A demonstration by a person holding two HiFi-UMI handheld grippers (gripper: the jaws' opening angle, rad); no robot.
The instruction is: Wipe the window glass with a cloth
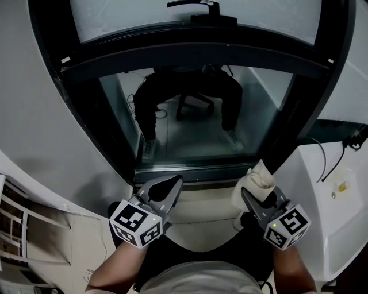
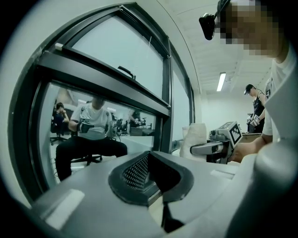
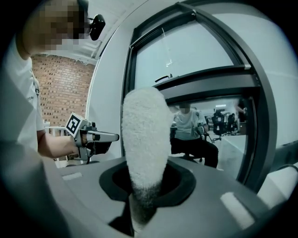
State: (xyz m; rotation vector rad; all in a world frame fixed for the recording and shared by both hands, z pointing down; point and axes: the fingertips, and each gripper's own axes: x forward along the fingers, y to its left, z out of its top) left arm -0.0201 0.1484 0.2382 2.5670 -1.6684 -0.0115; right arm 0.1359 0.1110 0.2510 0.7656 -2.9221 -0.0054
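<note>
Head view, looking steeply down at a dark-framed window: the window glass (image 1: 190, 123) of the lower pane stands upright ahead of both grippers and mirrors a seated figure, the reflection (image 1: 187, 92) of the person at work. The right gripper (image 1: 253, 193) has its jaws clamped on a folded white cloth (image 1: 257, 179), which rises as a thick, fuzzy pad beyond the jaw tips. Gripped by its lower end in this way, the cloth offers a broad free face toward the pane, so that fabric and not the hard jaws would meet the glass. Right gripper view confirms the hold: the cloth fills the gap between the jaws and stands nearly upright, with the pane to its right. The cloth lies near the lower right corner of the pane, above the pale sill (image 1: 201, 201), but apart from the glass; no contact is visible, so wiping is judged not yet under way. The left gripper (image 1: 170, 185) hovers beside it at like height, jaws brought together on nothing; its own view shows the textured pads (image 2: 137, 169) with no object between them. It appears to be held clear of the wiping path and not put to use. A handle (image 1: 201, 6) is mounted above the dark crossbar of the frame (image 1: 190, 54). The next move, by judgement, calls for carrying the cloth forward until its face presses flat on the pane.
</note>
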